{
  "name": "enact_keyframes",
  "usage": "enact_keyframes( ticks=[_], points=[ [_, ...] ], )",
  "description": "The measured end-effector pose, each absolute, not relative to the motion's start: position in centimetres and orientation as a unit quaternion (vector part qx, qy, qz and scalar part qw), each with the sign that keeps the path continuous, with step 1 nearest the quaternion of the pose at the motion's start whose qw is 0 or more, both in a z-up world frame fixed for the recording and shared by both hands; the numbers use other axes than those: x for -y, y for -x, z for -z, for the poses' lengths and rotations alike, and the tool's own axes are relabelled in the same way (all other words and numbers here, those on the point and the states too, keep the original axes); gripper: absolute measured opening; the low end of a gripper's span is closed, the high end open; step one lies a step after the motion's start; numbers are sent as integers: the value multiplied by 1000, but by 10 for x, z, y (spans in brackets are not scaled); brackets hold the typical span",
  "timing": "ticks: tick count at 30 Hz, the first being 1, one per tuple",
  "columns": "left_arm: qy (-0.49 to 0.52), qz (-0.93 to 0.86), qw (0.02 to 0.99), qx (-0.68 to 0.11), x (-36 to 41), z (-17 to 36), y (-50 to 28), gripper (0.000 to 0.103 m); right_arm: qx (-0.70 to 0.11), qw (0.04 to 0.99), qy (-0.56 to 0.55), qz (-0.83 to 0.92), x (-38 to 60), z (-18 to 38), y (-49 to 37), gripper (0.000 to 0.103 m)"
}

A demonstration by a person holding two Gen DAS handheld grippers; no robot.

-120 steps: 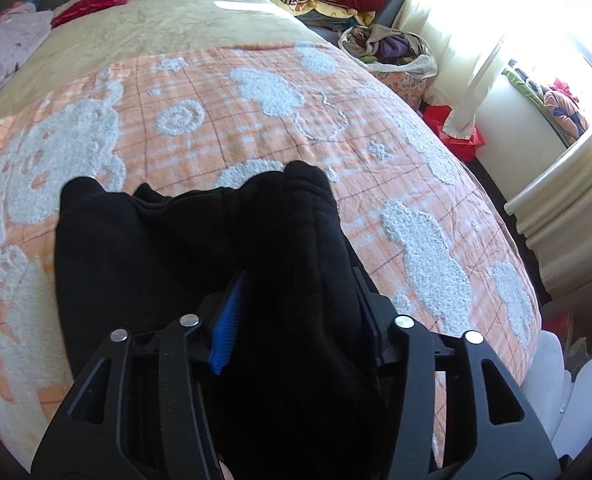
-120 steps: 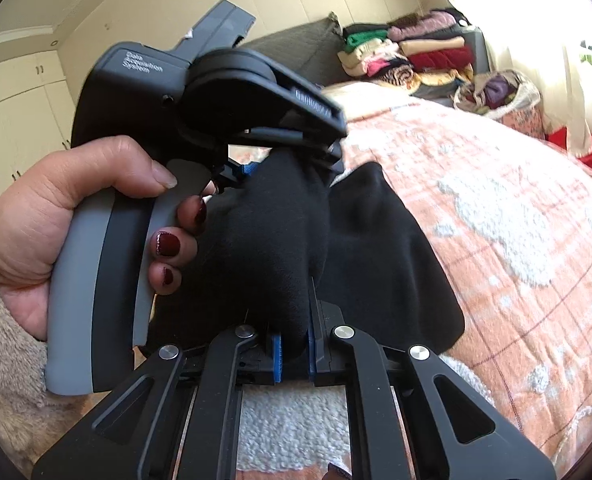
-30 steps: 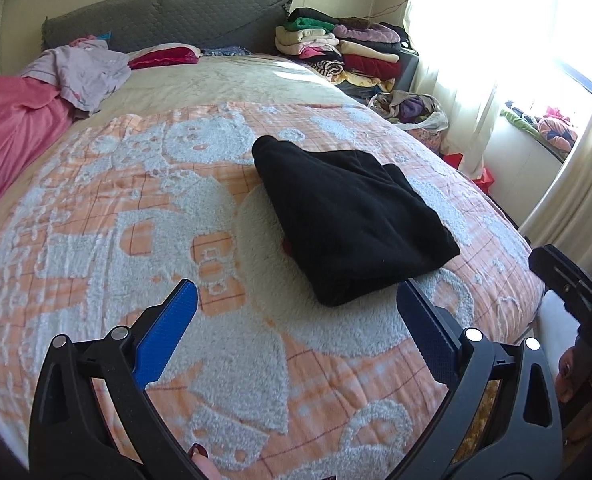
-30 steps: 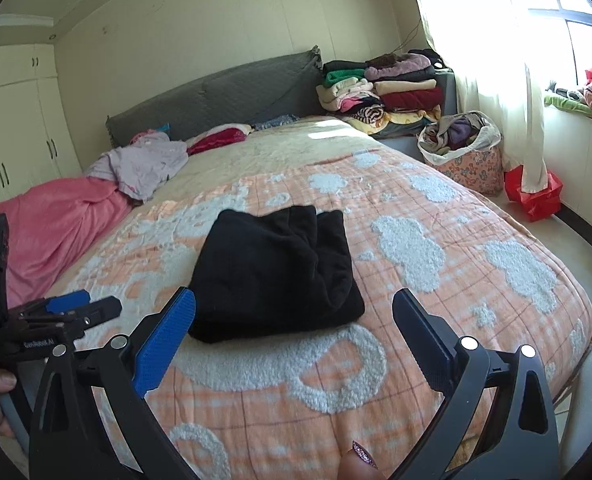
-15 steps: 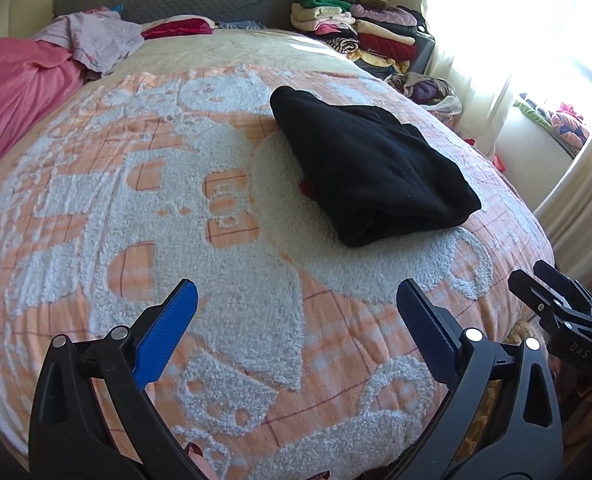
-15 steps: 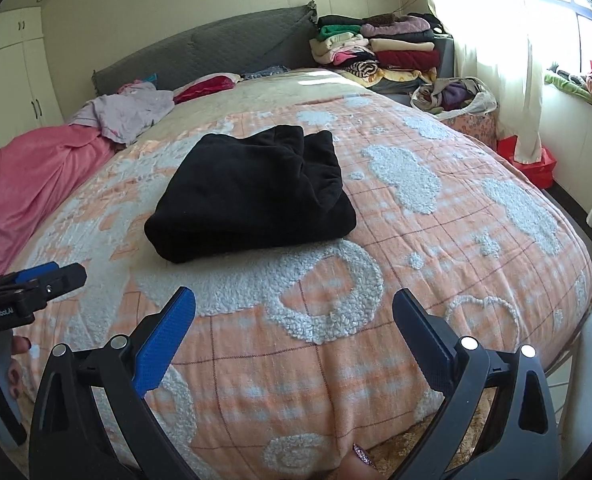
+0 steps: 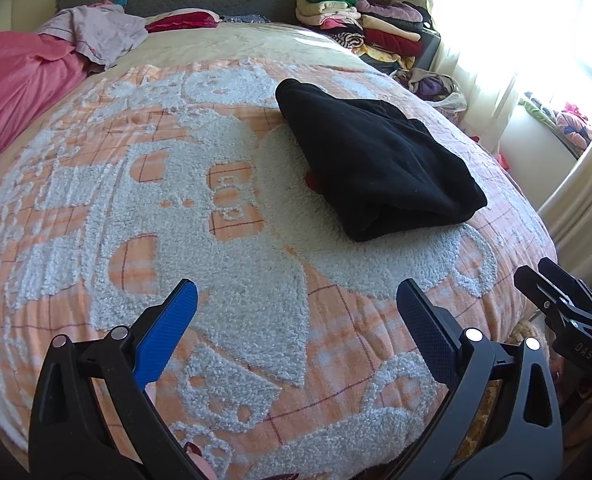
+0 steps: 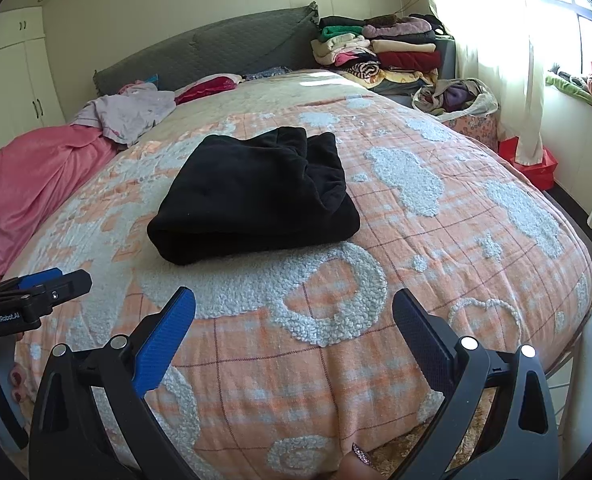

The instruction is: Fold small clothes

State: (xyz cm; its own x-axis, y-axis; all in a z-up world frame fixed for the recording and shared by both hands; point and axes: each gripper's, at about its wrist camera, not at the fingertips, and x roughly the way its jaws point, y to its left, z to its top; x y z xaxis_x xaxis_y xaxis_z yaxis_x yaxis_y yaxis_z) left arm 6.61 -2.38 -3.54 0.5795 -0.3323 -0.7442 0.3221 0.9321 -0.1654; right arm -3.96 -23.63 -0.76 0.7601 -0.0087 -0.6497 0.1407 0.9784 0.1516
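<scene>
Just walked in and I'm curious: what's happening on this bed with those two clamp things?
A person is folding small clothes using a hand-held gripper in each hand. The black garment lies folded on the orange patterned blanket. The left hand-held gripper and the right hand-held gripper are both open, empty, and held apart from it near the bed's foot.

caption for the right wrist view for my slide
Folded black garment lying on the orange blanket, open right tongs held back from it.
</scene>
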Motion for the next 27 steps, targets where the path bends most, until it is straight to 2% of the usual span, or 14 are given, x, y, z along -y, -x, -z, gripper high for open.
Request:
enact_keyframes(
  ticks=[27],
  points=[
    [1, 176, 893, -414, 22, 29, -64, 93, -342, 934, -94, 44, 237, 3, 42, 98]
  ],
)
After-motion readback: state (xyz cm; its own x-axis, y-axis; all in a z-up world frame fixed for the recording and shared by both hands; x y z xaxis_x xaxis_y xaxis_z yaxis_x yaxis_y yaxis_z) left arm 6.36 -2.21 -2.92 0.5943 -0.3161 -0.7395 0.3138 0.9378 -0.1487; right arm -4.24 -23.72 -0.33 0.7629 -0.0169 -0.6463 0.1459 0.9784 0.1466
